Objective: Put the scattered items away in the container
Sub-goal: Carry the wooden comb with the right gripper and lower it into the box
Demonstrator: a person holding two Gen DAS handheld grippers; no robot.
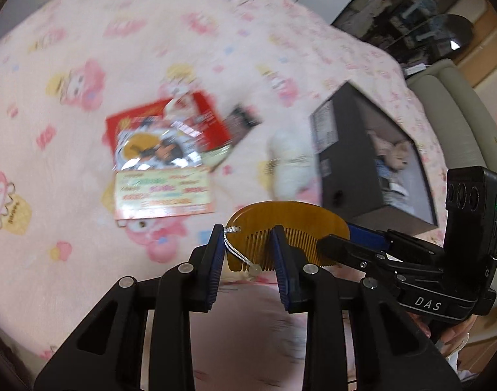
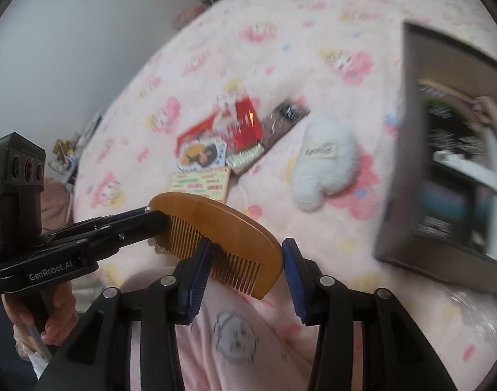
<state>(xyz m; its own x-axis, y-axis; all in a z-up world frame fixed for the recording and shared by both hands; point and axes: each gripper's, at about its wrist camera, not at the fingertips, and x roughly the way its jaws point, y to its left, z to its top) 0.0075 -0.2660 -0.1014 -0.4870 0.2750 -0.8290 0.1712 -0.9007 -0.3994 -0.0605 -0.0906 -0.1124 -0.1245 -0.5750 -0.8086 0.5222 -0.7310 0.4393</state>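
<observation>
Pink fleece blanket (image 1: 85, 32) with cartoon figures covers the whole surface. At the right of the left wrist view stands the dark open box (image 1: 346, 202), already holding soft toys; in the right wrist view it fills the right edge. A white plush mitt (image 2: 326, 166) lies just left of it, and flat printed packets (image 1: 163, 166) sit mid-frame. Smallest is the amber wooden comb (image 2: 216, 224), lifted clear of the blanket, its long axis running between both tools. The left gripper (image 1: 248, 251) is clamped on its corded end; the right gripper (image 2: 245, 257) straddles the other end, pads touching it. The box lies nearer the right hand.
</observation>
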